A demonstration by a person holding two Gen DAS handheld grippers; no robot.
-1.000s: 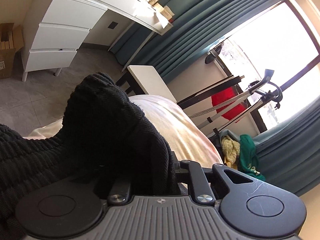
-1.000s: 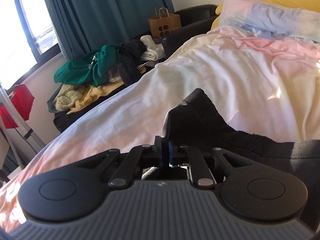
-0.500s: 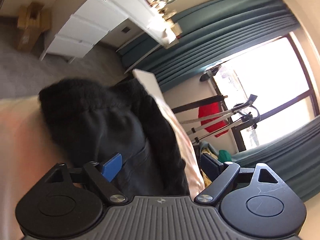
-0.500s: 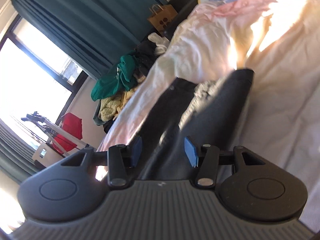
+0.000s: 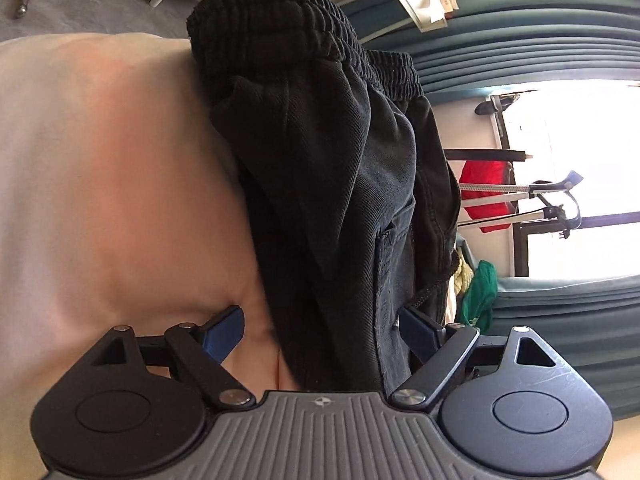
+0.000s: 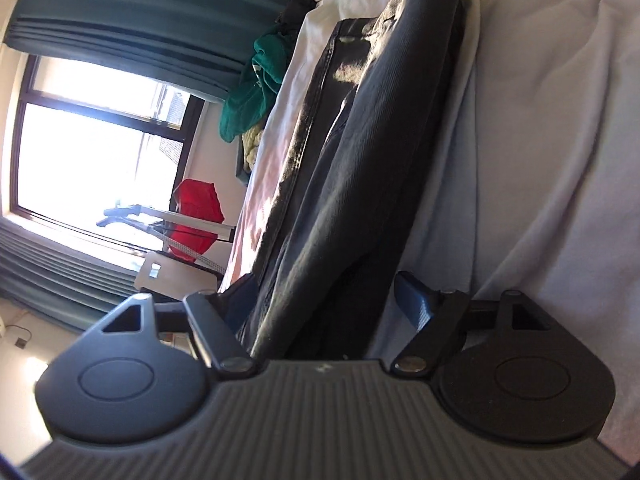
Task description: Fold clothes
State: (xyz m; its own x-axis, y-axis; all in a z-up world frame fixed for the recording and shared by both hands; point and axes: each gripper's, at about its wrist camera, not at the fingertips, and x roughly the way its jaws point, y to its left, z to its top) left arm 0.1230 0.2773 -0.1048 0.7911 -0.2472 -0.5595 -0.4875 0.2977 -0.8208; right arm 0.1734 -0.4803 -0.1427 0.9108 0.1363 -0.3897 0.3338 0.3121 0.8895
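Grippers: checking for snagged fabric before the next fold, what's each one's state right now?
Left gripper: open, closing slightly; black trousers between, not pinched.
Right gripper: open, opening; trousers between, not pinched.

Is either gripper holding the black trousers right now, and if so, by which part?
Neither. The black trousers lie on the bed between open jaws; the left are closing, the right opening.

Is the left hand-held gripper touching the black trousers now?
Cannot tell. In the left wrist view the closing left hand-held gripper stands wide around the black trousers; one blue pad shows bedsheet beside it, the other meets the cloth's edge unclearly.
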